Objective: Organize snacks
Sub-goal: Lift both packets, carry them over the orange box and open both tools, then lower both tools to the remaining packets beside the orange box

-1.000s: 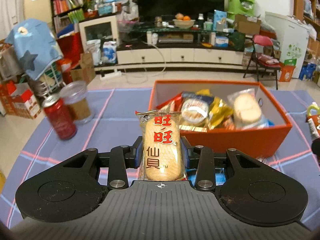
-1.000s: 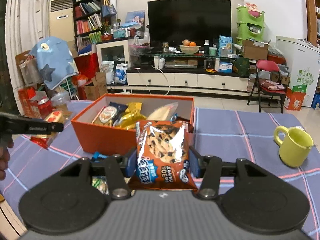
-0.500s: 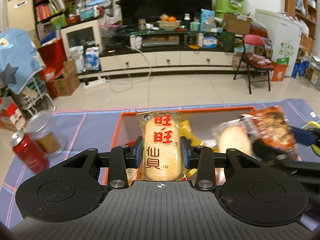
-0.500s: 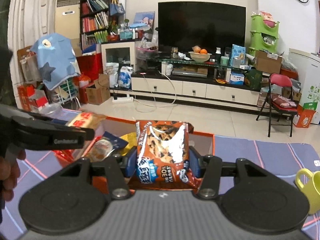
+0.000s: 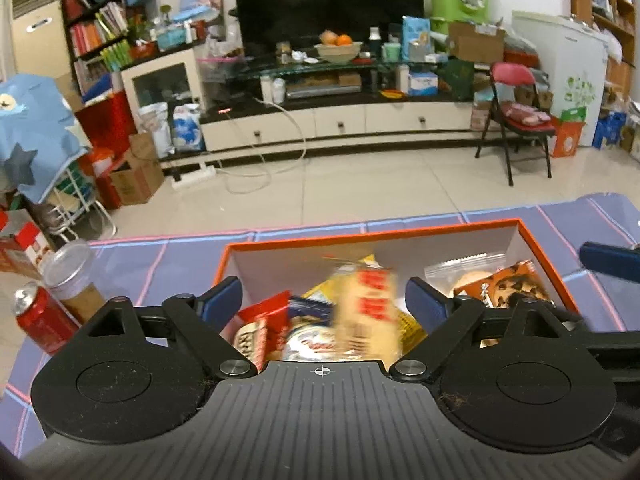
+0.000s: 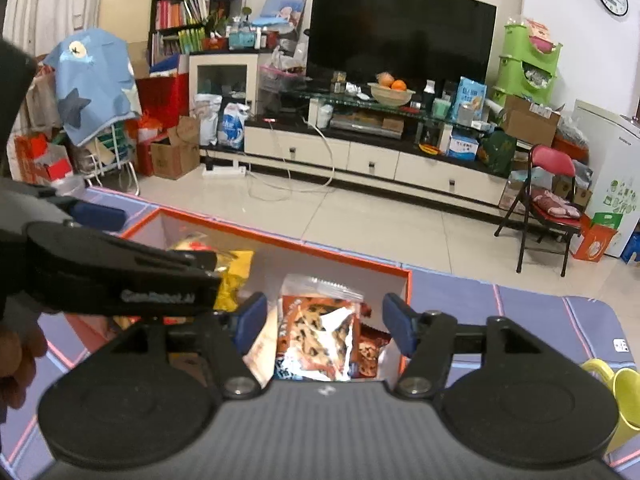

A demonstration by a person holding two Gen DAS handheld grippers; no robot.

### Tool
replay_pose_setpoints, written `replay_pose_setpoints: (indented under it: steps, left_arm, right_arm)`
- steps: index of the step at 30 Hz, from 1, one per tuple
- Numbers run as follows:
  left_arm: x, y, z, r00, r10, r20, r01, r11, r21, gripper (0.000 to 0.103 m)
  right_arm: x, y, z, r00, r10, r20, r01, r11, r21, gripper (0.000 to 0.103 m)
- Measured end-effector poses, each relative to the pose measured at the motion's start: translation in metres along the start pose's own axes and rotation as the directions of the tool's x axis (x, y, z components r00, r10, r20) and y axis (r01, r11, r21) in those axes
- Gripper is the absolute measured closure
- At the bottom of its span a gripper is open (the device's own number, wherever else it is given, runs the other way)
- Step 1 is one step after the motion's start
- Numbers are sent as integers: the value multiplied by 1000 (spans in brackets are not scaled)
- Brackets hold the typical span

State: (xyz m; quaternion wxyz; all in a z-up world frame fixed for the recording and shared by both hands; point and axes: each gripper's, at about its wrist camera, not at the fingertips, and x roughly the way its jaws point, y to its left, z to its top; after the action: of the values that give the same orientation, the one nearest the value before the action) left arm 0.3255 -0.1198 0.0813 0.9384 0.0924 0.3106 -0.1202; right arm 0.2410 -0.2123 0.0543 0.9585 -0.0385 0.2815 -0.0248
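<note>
Left gripper [image 5: 323, 304]: jaws apart, having just been opening; nothing is clamped, the blurred rice cracker packet [image 5: 370, 312] is seen loose between them, over the box.
Right gripper [image 6: 324, 322]: jaws apart, having just been opening; the cookie bag [image 6: 320, 338] is seen between them, untouched by the pads.
Orange box [image 5: 544, 258]: set on the table [image 5: 160, 256], filled with snack packets.
Table edge: a red can [image 5: 38, 316] and a clear jar [image 5: 74, 276] are seen left of the box; a yellow mug [image 6: 622, 396] to its right.
</note>
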Motion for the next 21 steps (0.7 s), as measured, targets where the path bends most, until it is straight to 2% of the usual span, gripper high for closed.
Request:
replay_pose_setpoints:
  steps: [3, 6, 11, 14, 16, 18, 21]
  left_arm:
    - [-29, 17, -11, 1000, -19, 25, 20, 999, -37, 36]
    - [-63, 42, -34, 998, -27, 48, 32, 994, -104, 31]
    - [-108, 77, -101, 1000, 19, 18, -15, 983, -181, 30]
    - [-113, 87, -138, 998, 61, -26, -65, 975, -214, 30]
    - [-109, 93, -153, 997, 60, -52, -71, 969, -235, 32]
    - [-103, 93, -161, 996, 58, -72, -72, 972, -224, 35]
    - [-99, 93, -166, 996, 41, -81, -56, 979, -194, 35]
  right_arm:
    - [-31, -3, -8, 999, -7, 43, 6, 1000, 24, 38]
    - [-75, 2, -37, 996, 31, 80, -35, 998, 51, 32]
    - [-115, 21, -106, 994, 108, -8, -107, 991, 76, 31]
    - [-111, 24, -134, 987, 138, -82, -119, 973, 198, 31]
    - [-101, 34, -141, 981, 158, -110, -131, 967, 216, 33]
    - [-96, 46, -144, 979, 162, -120, -135, 969, 206, 34]
    - [-84, 51, -145, 975, 187, -124, -145, 947, 288, 35]
